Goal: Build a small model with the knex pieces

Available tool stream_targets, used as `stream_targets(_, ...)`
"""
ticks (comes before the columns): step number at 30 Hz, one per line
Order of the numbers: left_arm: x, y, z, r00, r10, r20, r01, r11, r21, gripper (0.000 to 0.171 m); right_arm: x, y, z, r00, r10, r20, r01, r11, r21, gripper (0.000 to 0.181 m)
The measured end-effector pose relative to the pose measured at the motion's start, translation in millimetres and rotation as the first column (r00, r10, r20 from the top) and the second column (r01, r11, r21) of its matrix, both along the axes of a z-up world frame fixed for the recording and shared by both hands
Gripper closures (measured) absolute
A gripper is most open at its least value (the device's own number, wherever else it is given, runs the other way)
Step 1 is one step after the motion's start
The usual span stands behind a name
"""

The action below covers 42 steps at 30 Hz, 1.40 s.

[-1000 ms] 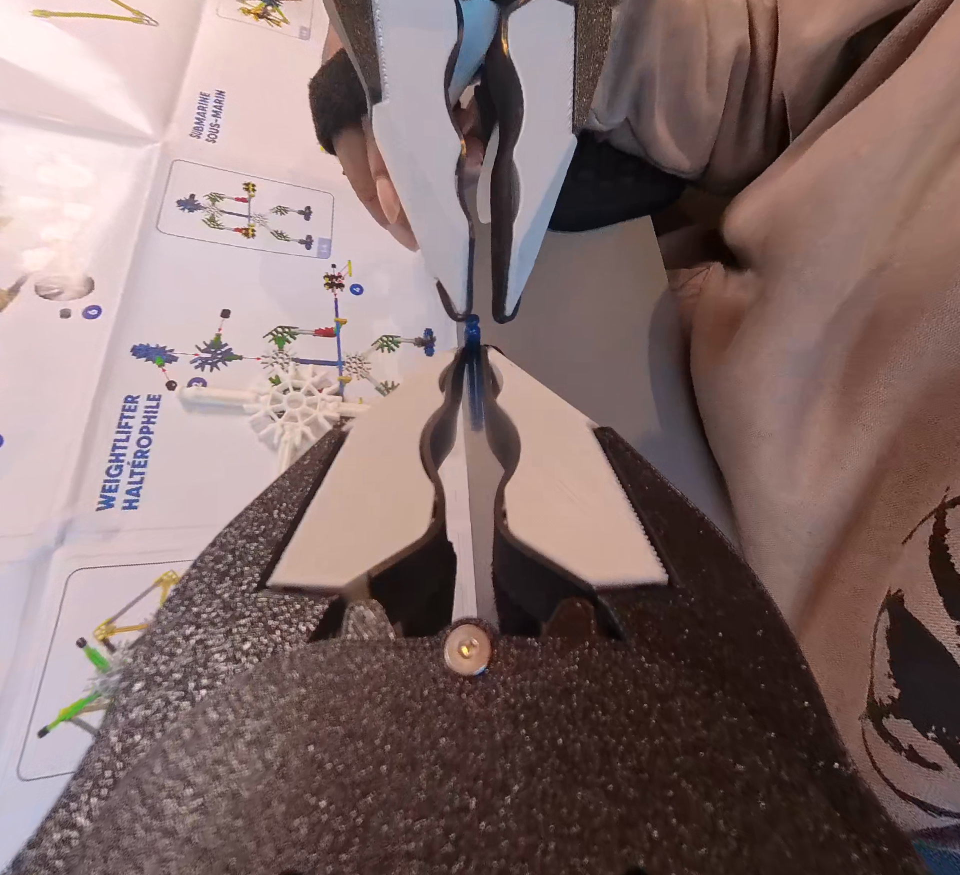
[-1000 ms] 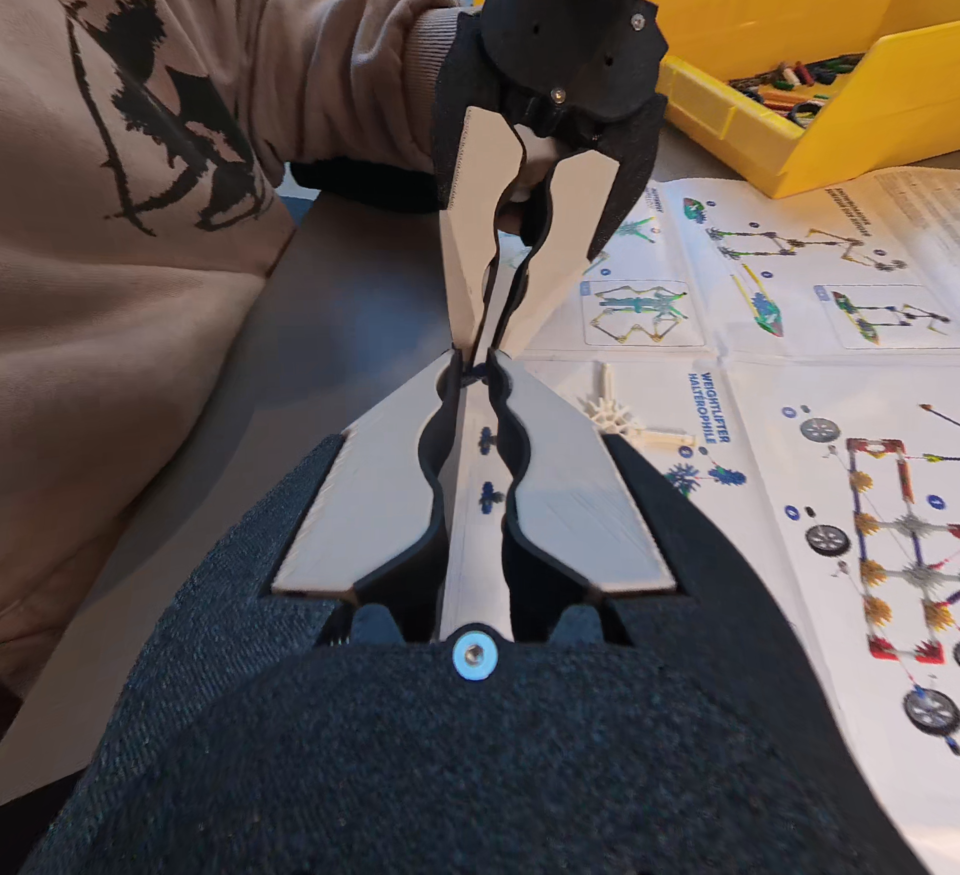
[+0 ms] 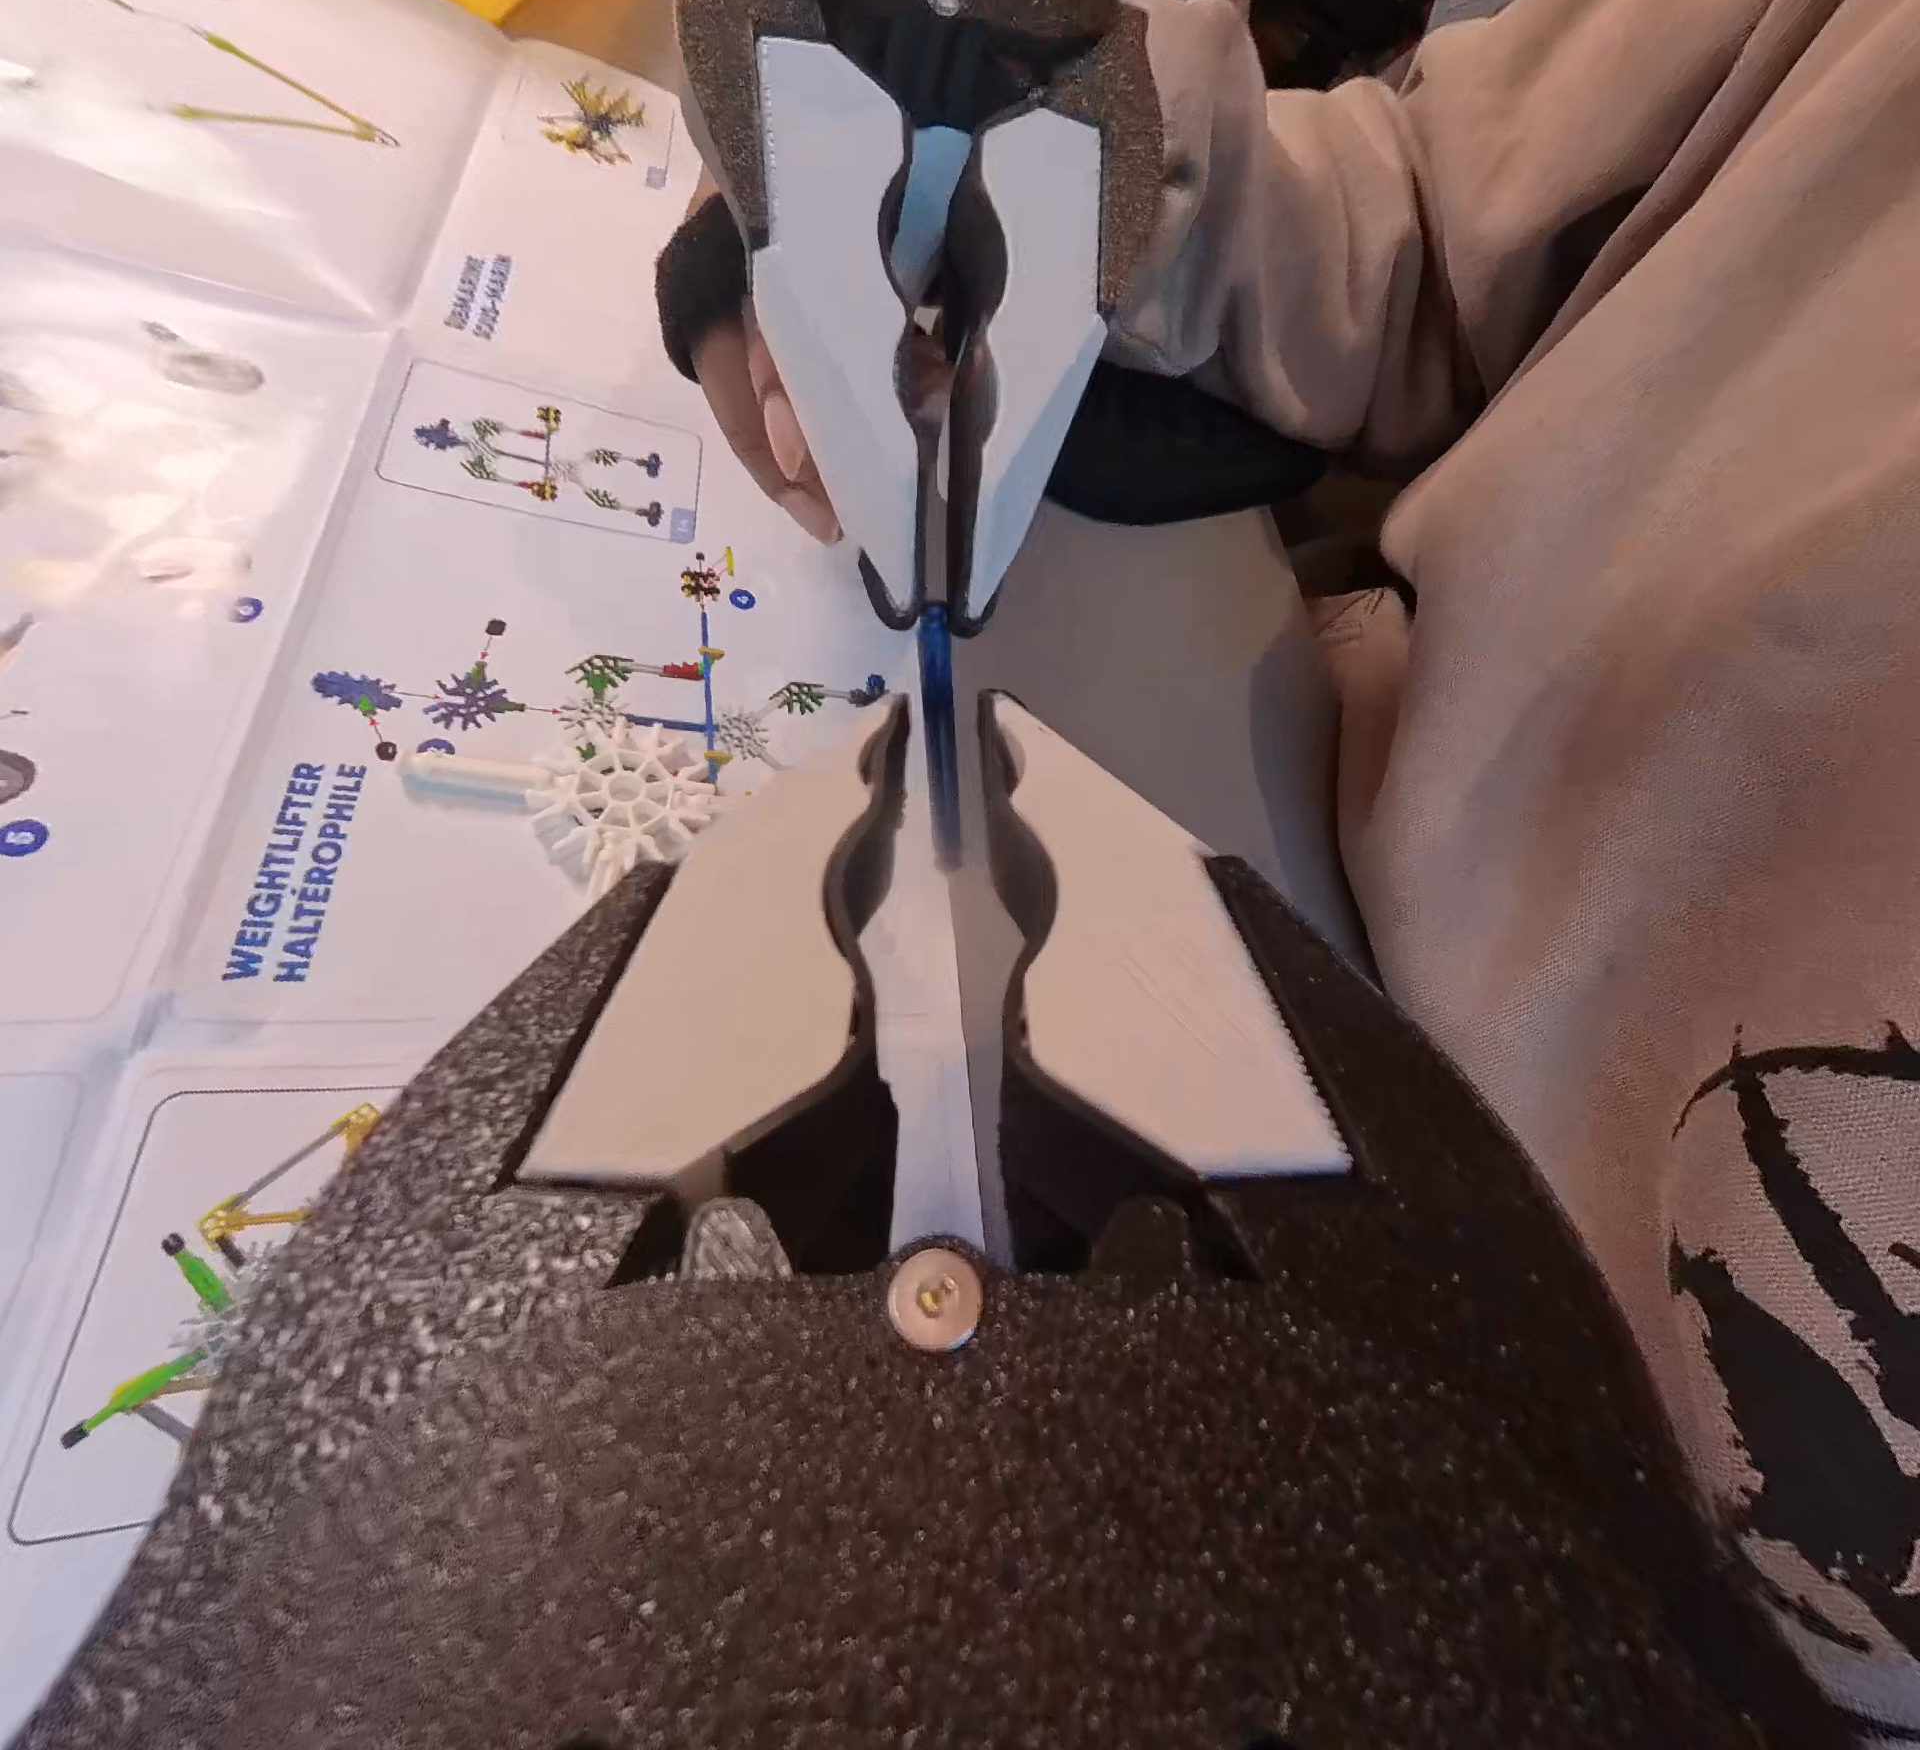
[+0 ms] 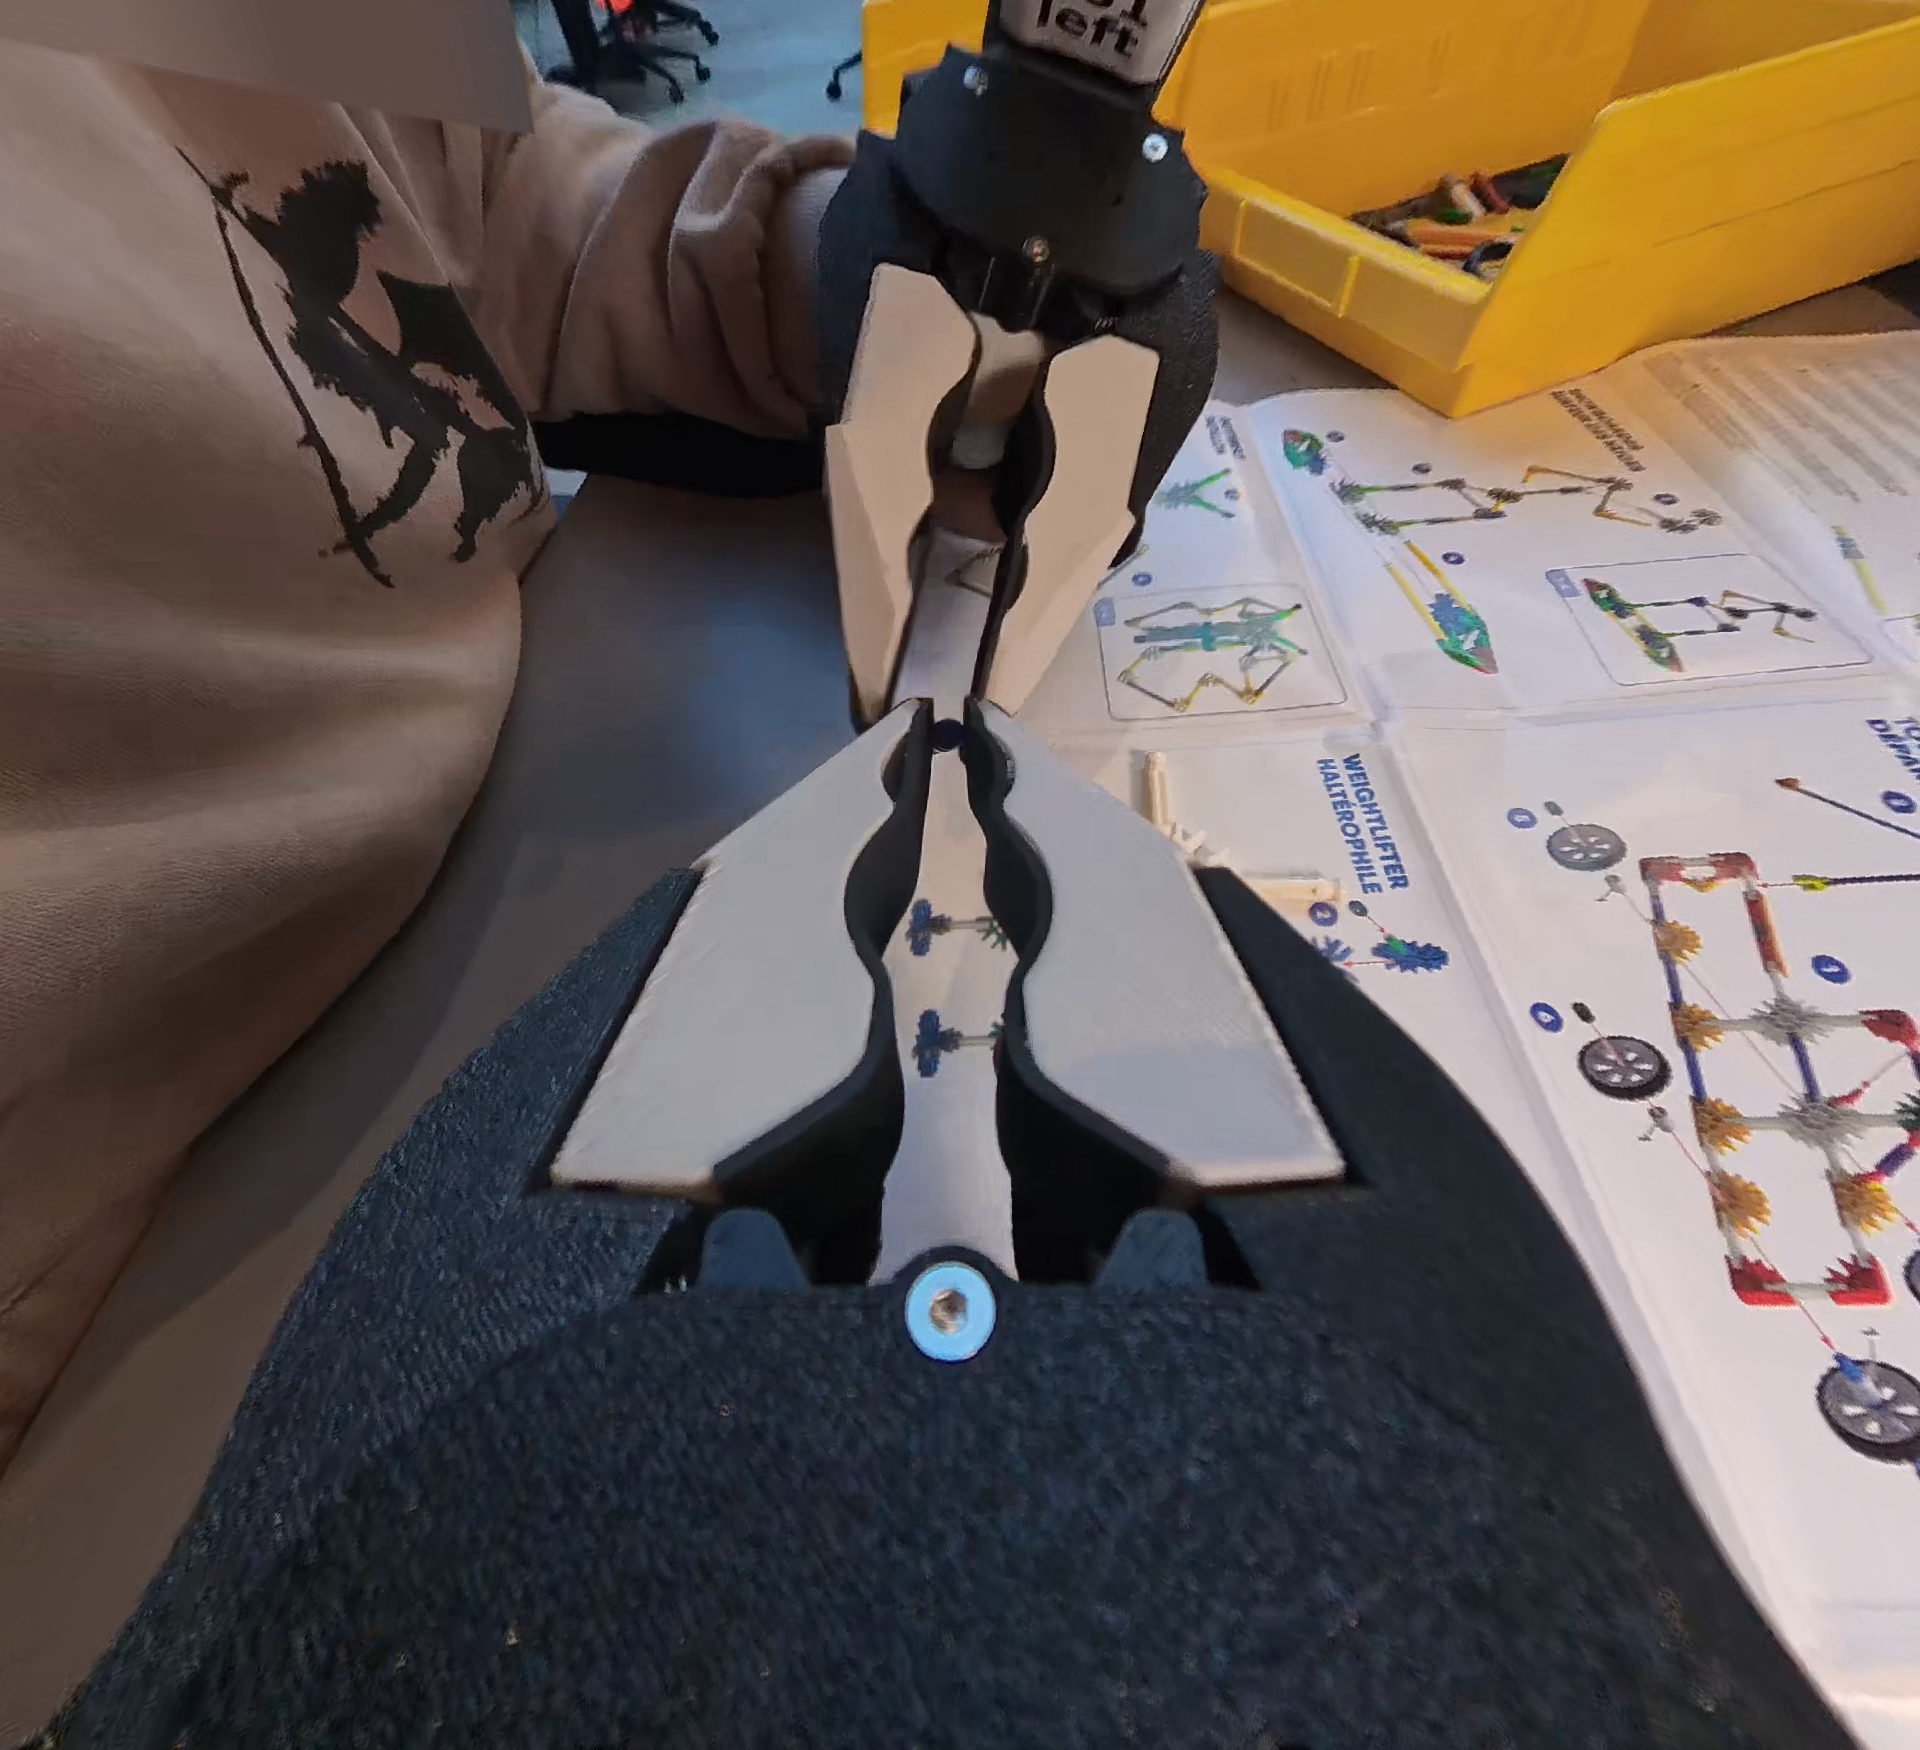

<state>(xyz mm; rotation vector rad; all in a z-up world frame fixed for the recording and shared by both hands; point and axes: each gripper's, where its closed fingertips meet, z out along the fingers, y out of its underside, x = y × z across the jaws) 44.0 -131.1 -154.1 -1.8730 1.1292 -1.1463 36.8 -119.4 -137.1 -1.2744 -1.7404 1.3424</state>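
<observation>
A: The left gripper (image 3: 940, 703), is it holding anything?

B: Its fingers stand slightly parted, with a blue rod (image 3: 938, 734) running between the tips without clear contact on either side. The rod's far end sits pinched in the tips of the right gripper (image 3: 928, 625), which faces it from twelve o'clock with fingers drawn together on the rod.

A: And from the right wrist view?

B: The right gripper (image 4: 945, 732) is closed, and only a small dark blue end of the rod (image 4: 945, 736) shows at the tips. The left gripper (image 4: 940, 698) meets it tip to tip from twelve o'clock.

A: Materials?

B: The fingers are pale, flat, tapering plates with wavy black inner edges, set in grainy black housings. The rod is thin, glossy, translucent blue plastic.

A: What lies around?

B: A folded instruction sheet (image 3: 312, 557) printed with coloured models covers the table from nine to eleven o'clock in the left wrist view. On it, at about ten o'clock of the left tips, lies a white snowflake-shaped connector (image 3: 623, 791) with a white rod (image 3: 468, 778) stuck in it. Yellow bins (image 4: 1558, 194) stand at one o'clock in the right wrist view, one holding mixed pieces.

A: Room to move?

B: A person's beige sweatshirt (image 3: 1610, 661) crowds the three o'clock side; bare grey table (image 4: 644, 661) lies between it and the sheet's edge.
</observation>
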Motion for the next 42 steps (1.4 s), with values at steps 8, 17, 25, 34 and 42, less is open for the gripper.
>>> stream_targets(8,-11,21,18,0.992,0.106,0.064,-0.113,0.987,0.116,0.168,2,26,29,0.983,-0.121,-0.138,0.125,0.992,0.02,0.177)
stream_targets(17,-10,19,-12,0.986,0.101,-0.134,-0.078,0.982,0.17,0.169,6,19,-14,0.992,-0.093,0.084,0.076,0.98,0.182,0.154)
stream_targets(25,-5,22,-21,0.976,0.123,-0.18,-0.087,0.977,0.196,0.169,-3,16,-26,0.989,-0.111,0.097,0.076,0.948,0.309,0.181)
stream_targets(34,-5,23,-23,0.973,0.13,-0.189,-0.089,0.974,0.209,0.168,-3,18,-33,0.985,-0.118,0.124,0.073,0.944,0.323,0.175)
stream_targets(42,-37,48,-31,0.916,0.277,-0.289,-0.188,0.935,0.299,0.148,20,57,-49,0.935,-0.26,0.24,0.153,0.909,0.387,0.176)
